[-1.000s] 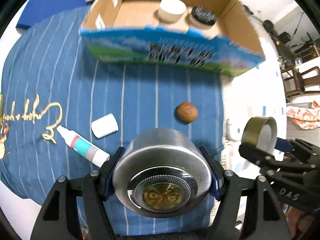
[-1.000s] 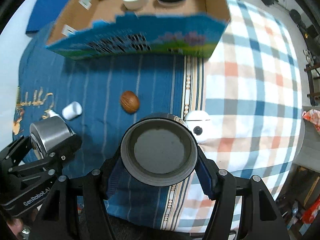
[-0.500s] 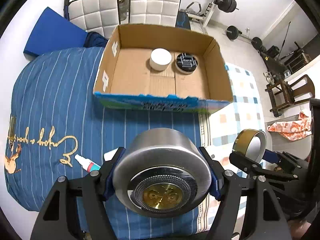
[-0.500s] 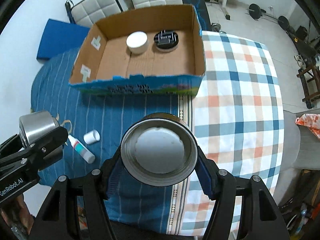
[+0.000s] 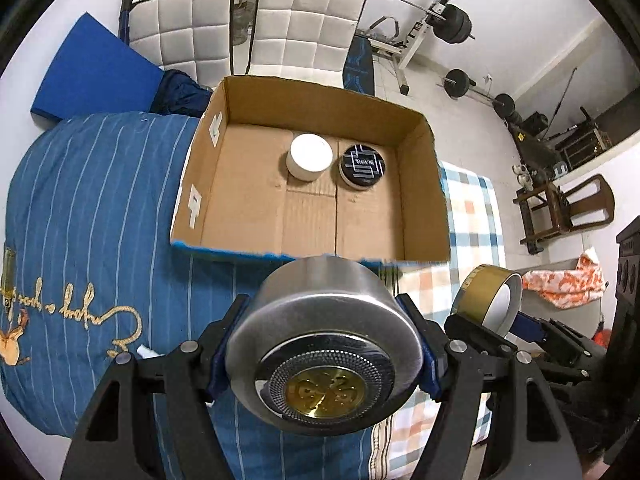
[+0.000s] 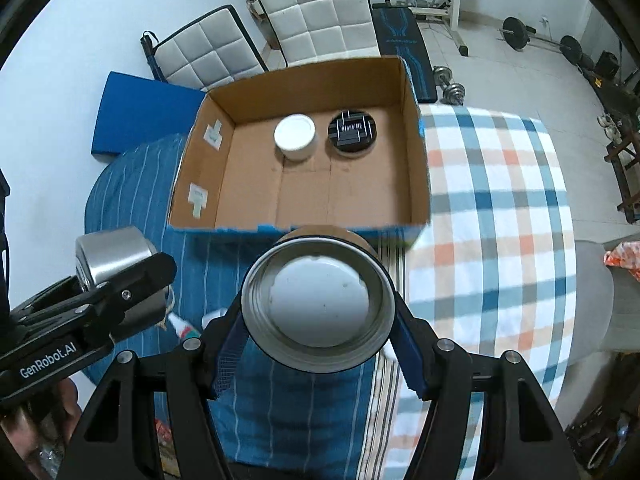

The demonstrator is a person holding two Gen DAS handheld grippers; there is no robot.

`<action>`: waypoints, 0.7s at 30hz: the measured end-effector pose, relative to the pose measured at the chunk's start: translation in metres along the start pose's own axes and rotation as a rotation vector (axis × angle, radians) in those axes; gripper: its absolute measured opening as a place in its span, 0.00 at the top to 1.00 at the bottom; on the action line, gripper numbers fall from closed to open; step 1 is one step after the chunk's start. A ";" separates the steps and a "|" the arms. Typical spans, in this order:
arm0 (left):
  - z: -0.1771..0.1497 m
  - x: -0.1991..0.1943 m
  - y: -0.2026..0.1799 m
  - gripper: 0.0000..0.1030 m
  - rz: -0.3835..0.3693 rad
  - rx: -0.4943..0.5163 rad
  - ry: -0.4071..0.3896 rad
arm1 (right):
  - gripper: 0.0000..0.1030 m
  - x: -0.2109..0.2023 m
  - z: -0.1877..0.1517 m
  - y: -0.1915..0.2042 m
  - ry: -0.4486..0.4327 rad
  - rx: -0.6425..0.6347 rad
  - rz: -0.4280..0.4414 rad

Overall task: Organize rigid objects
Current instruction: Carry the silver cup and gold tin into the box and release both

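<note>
My left gripper is shut on a round silver tin with a gold emblem, held high above the bed. My right gripper is shut on a gold-sided round tin with a grey inside, also held high. Each shows in the other's view: the gold tin at the right, the silver tin at the left. Ahead lies an open cardboard box holding a white jar and a black round tin.
A blue striped cover and a checked blanket lie on the bed. A small dropper bottle lies on the blue cover. Two white padded chairs, a blue mat and gym weights stand beyond.
Both grippers have risen with their tins and now look down into the box from higher up. The brown round object, white cap and case on the bed have dropped out of sight.
</note>
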State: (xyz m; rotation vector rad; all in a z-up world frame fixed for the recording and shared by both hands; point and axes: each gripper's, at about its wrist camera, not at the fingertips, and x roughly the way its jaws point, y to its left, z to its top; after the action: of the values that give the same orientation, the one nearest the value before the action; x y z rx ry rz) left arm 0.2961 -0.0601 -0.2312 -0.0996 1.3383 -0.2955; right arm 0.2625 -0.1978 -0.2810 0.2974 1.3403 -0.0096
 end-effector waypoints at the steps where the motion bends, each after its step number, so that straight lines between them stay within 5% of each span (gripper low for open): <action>1: 0.005 0.002 0.002 0.33 0.001 -0.003 0.001 | 0.34 0.003 0.008 0.001 -0.001 0.003 0.005; 13: 0.122 0.097 0.038 0.33 0.082 -0.009 0.098 | 0.34 0.109 0.113 -0.020 0.078 0.094 -0.054; 21: 0.170 0.182 0.052 0.33 0.152 0.005 0.221 | 0.34 0.190 0.145 -0.031 0.195 0.104 -0.113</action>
State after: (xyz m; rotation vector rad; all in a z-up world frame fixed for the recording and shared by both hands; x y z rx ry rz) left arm 0.5051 -0.0752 -0.3756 0.0400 1.5553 -0.1850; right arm 0.4400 -0.2281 -0.4407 0.3163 1.5523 -0.1486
